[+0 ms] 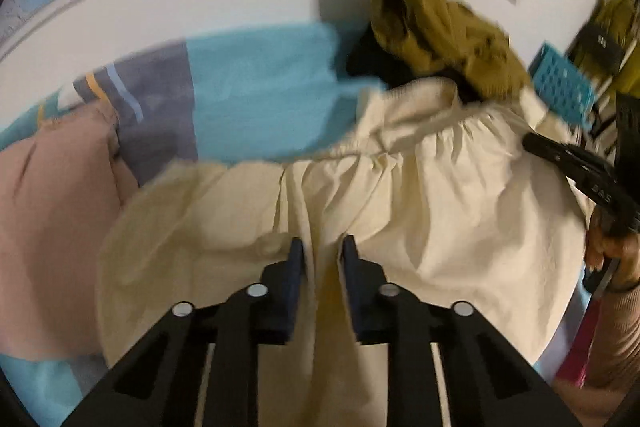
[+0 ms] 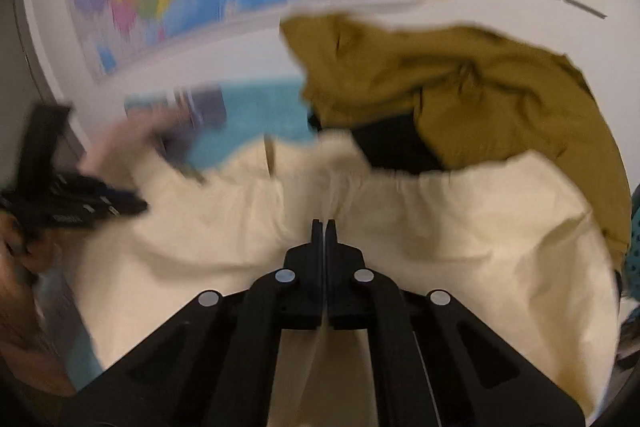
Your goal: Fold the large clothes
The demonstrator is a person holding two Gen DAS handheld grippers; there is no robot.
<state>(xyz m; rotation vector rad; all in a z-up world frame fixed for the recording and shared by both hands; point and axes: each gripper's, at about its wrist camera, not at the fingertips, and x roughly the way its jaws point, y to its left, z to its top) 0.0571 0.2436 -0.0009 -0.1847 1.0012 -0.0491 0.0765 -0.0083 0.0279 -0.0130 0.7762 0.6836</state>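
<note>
The cream gathered garment (image 1: 420, 195) lay spread over the bed (image 1: 256, 95), light, limp, best taken at hems or its gathered seam. The left gripper (image 1: 322, 259) pinched a fold between narrow jaws; the right gripper (image 2: 324, 227) was fully closed, its catch hidden. Blur obscured the olive jacket (image 2: 460, 87).
</note>
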